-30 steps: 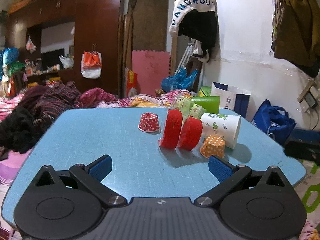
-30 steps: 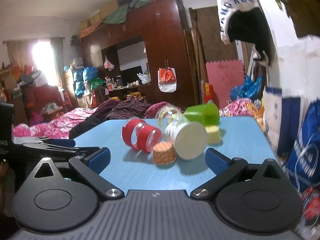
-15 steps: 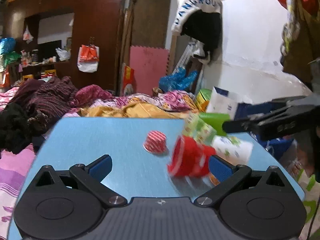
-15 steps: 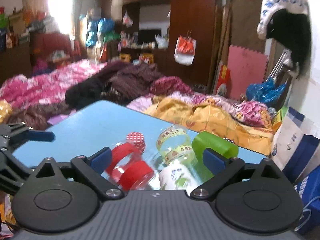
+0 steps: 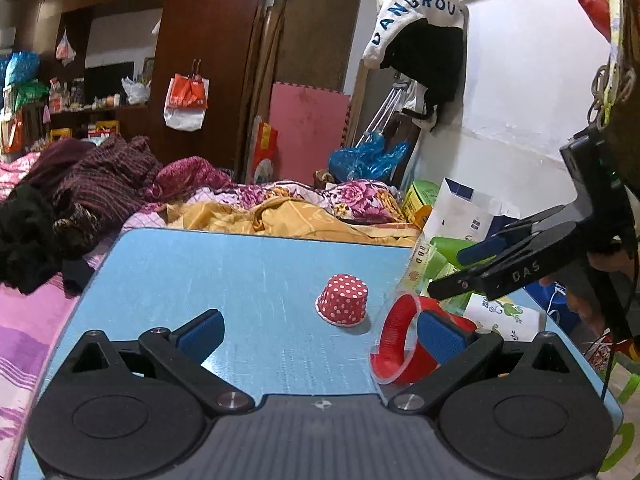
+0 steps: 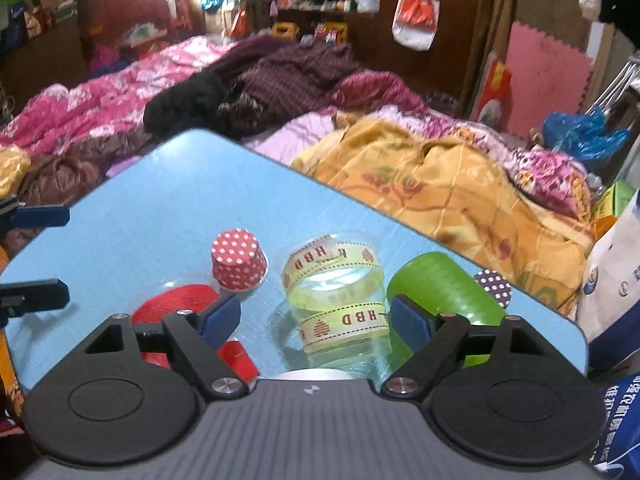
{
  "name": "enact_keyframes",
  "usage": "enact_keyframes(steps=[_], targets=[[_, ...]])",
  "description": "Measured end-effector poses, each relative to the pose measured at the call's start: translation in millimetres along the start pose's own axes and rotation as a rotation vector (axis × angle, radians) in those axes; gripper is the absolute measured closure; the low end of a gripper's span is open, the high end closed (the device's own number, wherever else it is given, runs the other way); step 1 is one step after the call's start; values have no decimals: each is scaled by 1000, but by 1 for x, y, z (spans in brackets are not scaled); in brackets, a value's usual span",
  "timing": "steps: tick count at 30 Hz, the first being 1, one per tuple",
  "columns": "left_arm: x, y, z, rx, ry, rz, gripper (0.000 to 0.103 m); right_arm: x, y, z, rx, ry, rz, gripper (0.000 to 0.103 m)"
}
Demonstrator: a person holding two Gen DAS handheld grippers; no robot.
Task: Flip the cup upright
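Observation:
Several cups lie on a blue table. A clear cup with red bands lies on its side by my left gripper's right finger. A red polka-dot paper cup stands upside down. My left gripper is open and empty. In the right wrist view my right gripper is open, just above a clear cup with yellow HBD ribbons on its side between the fingers. A green cup lies to its right, the red-banded cup to its left.
A white printed paper cup lies at the table's right side. A purple dotted cup sits behind the green one. A bed heaped with clothes and blankets borders the table's far edge. Bags stand by the wall.
Both grippers have moved in over the table. The right gripper swung above the cup cluster and now looks down on the HBD cup. The left gripper has shifted left and closer.

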State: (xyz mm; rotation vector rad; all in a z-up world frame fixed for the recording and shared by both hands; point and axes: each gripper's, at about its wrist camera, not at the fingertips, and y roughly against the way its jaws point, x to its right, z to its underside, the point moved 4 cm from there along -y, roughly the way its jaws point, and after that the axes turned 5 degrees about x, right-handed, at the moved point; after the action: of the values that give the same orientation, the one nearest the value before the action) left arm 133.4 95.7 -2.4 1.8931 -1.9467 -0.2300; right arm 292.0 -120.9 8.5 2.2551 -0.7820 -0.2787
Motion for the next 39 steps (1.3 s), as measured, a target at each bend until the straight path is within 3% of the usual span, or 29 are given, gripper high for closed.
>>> enact_keyframes(steps=[5,9,12,14,22,29,34,39], targets=[[-3,-9,-1,-7,12,6,0,-2,-9,0,-51,10,-4,23],[-4,-16,1,-24,15,5,0,0,-17,0,-89,-2,-2,34],[-8,-19,3,-34,23,4,0,-2,-22,0,-112,12,11,37],[-12,-18,4,-33,36,3,0,-1,-25,-1,-121,5,17,46],[-23,-7,5,-13,82,-3,0,-1,-1,-17,-38,-50,73,47],[-23,21,5,32,106,33,0,-35,64,-18,67,-102,123,47],[-21,41,11,39,116,80,0,-78,88,14,88,-171,65,46],[-11,58,28,34,80,97,0,-99,77,55,63,-271,-4,46]])
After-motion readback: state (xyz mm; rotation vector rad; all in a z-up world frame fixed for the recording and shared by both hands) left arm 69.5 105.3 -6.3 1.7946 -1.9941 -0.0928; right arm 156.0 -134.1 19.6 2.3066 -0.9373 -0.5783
